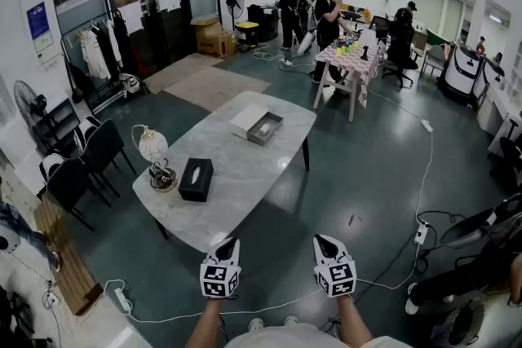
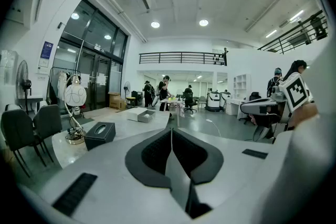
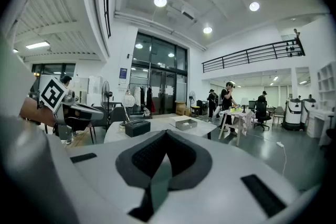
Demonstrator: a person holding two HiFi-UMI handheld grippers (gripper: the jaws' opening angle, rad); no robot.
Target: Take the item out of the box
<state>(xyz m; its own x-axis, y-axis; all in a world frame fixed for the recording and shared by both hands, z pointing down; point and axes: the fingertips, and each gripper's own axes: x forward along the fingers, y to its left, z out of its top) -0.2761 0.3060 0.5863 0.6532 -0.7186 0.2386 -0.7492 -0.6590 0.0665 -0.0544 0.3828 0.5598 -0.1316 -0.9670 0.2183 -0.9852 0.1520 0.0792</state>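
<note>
The box sits open at the far end of the table, with its pale lid just beside it on the left. Something small lies inside the box, too small for us to name.

Nearer to us on the table stand a black tissue box and a globe lamp, both left of the line to the box.

We hold both grippers low, off the near end of the table, well apart from the box, with almost the whole tabletop between. The left gripper has its jaws pressed together on nothing, and its own view shows the pads meeting in a thin seam. The right gripper is closed and empty as well.

The box lies straight ahead and away from us, between the lines of the two grippers and a little closer to the left one's. Neither hand looks clearly nearer.

In the head view its long side seems to run slantwise, along the table's length.

We judge that we must first walk up or round the table, then open a gripper before reaching in from above.
</note>
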